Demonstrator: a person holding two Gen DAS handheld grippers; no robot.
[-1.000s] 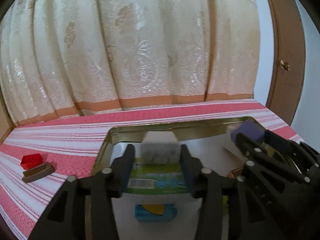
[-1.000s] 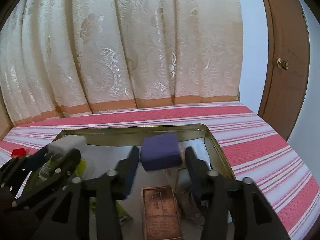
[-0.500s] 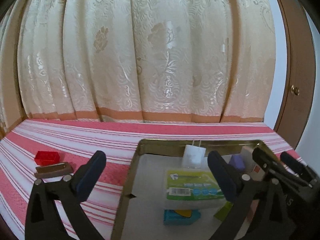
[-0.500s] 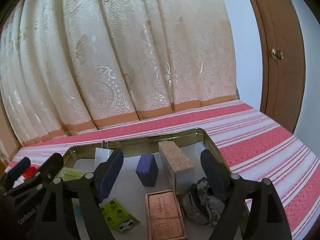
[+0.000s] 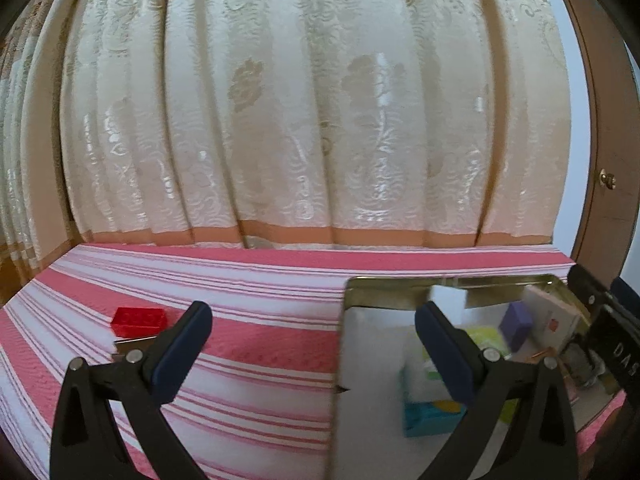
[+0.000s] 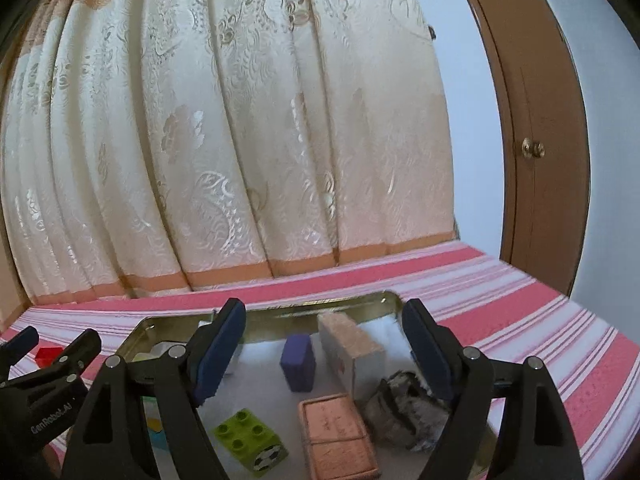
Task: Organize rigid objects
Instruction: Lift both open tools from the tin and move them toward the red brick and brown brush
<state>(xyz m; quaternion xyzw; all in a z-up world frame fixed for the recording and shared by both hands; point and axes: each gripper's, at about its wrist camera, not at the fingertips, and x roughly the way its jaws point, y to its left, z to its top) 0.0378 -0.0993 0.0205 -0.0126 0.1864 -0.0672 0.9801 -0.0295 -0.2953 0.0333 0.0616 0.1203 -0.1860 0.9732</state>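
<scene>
My left gripper is open and empty over the striped cloth, just left of the gold-rimmed metal tray. A red brick lies on the cloth beyond its left finger, and a brown bar sits half hidden behind that finger. My right gripper is open over the tray with nothing between its pads. Ahead of it a purple block stands upright in the tray beside a white box with a cork-coloured top.
The tray also holds a green studded brick, a copper tin, a grey crumpled lump and a blue box. A cream curtain hangs behind the table, and a brown door stands at the right.
Both grippers opened. The left let go of a white block and the right let go of the purple block, both into the tray. The left gripper then swung left over the cloth.
</scene>
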